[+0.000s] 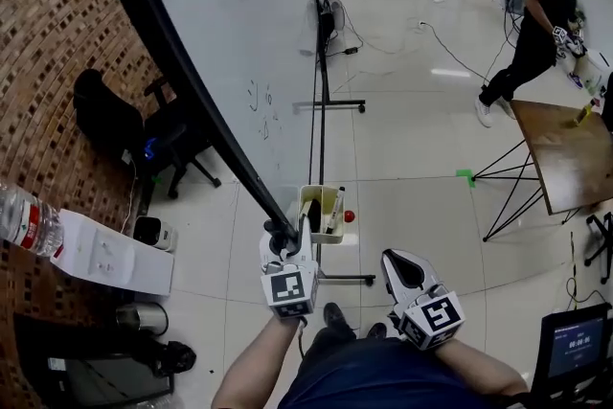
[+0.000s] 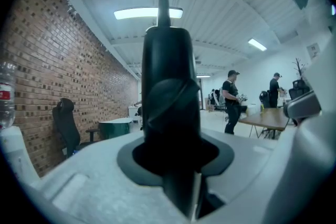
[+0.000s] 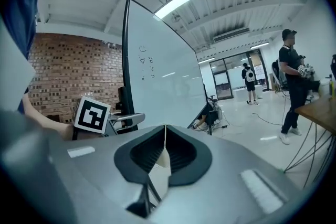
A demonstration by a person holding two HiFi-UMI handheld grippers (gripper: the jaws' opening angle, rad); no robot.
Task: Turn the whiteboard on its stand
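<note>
**Fig. Head view with both gripper views: turning the board, grip established.**

The whiteboard [image 1: 239,34] stood on its stand [image 1: 335,104] on the tiled floor, between the brick wall [image 1: 57,34] and the open room. We had the left gripper [image 1: 284,239] clenched on the board's black frame edge [image 2: 170,102], which filled the space between its jaws in the left gripper view. The right gripper [image 1: 395,261] hung free just beside it. Its jaws were closed tip to tip on nothing, and it was apart from the board.

We judged the turn to be under way or about to start, with one gripper holding the board. To do it well, we would:

- hold the clamp firm and square on the frame;
- push steadily across the room rather than jerk, so that the frame does not slip from the pads;
- let the stand carry the weight;
- bring the right gripper to the frame only if the board wobbled.

The office chair [image 1: 115,120] and the white box [image 1: 110,254] stood on the wall side, and a cable [image 1: 460,57] lay on the floor. We would therefore watch the board's sweep.

**Writing.** A few handwritten marks [image 1: 261,105] showed on the board, too small to read. The bottle [image 1: 27,223] bore a red label that we could not read. The lit screen [image 1: 575,340] was likewise illegible.
</note>
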